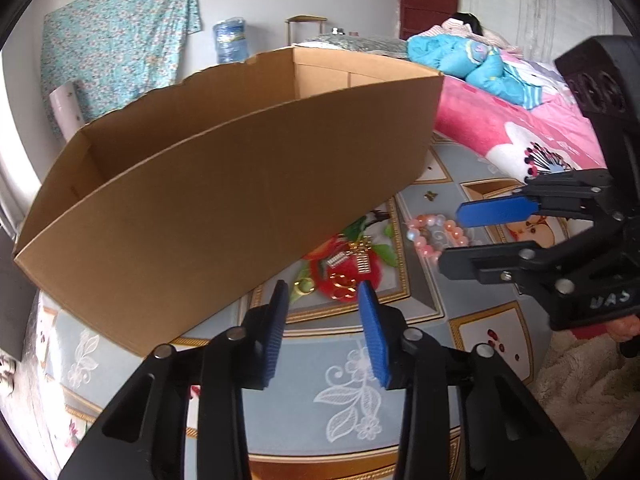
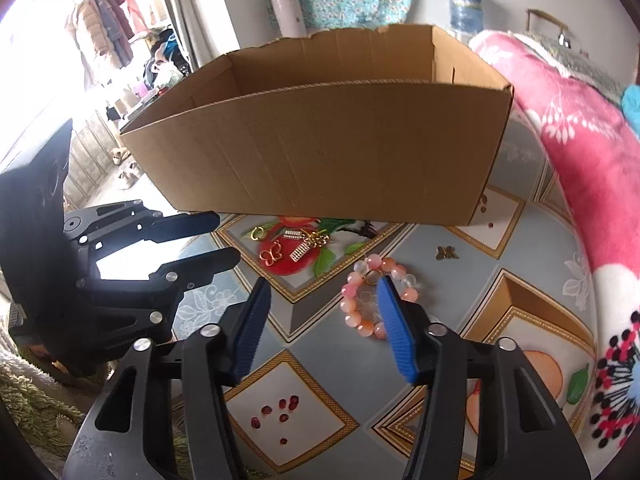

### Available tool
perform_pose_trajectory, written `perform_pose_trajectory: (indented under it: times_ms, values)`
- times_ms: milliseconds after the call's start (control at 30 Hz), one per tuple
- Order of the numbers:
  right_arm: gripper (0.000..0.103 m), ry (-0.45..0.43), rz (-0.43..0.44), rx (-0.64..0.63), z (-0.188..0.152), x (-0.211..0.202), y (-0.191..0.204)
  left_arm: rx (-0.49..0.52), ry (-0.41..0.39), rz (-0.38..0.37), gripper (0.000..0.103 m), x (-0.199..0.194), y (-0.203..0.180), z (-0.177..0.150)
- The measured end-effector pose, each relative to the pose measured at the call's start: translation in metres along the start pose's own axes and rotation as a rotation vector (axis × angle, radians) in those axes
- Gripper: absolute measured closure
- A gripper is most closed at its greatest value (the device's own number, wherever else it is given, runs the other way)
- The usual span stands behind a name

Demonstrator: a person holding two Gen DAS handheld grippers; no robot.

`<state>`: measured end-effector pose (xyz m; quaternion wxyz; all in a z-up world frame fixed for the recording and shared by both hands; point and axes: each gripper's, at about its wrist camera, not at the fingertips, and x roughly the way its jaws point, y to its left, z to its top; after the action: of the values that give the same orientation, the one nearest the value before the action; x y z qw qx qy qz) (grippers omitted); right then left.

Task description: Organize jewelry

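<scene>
In the left wrist view the left gripper [image 1: 324,300] sits at the bottom centre, jaws partly apart with nothing between them, above small gold pieces [image 1: 348,272] on the patterned tablecloth [image 1: 352,404]. The right gripper [image 2: 324,292], bottom centre of its own view, is likewise partly open and empty; its right blue finger [image 2: 394,328] overlaps the pink bead bracelet [image 2: 360,300] in the picture, contact unclear. A butterfly charm [image 2: 447,253] lies right of it. The open cardboard box [image 2: 320,152] fills the upper middle, just behind the jewelry
</scene>
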<state>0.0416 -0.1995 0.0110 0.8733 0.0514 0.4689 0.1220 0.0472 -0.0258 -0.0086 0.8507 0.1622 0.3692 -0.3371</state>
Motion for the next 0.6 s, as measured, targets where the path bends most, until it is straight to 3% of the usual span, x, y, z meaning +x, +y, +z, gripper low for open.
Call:
perform_pose_trajectory:
  times_ms: [133, 300, 367, 467, 600]
  values:
    - [0.058, 0.038, 0.017, 0.003, 0.002, 0.011, -0.003, 0.013, 0.011, -0.015, 0.076, 0.008, -0.005, 0.004]
    - [0.078, 0.117, 0.021, -0.002, -0.004, 0.022, -0.006, 0.021, 0.027, -0.02, 0.079, 0.013, -0.006, 0.007]
    - [0.082, 0.112, 0.01, -0.016, -0.007, 0.02, -0.004, 0.024, 0.034, -0.021, 0.079, 0.015, -0.007, 0.007]
    - [0.096, 0.107, -0.032, -0.039, -0.005, 0.022, -0.002, 0.026, 0.04, -0.02, 0.079, 0.015, -0.007, 0.008]
    - [0.096, 0.063, 0.017, 0.025, 0.001, 0.013, -0.013, 0.035, 0.037, -0.013, 0.079, 0.014, -0.01, 0.009]
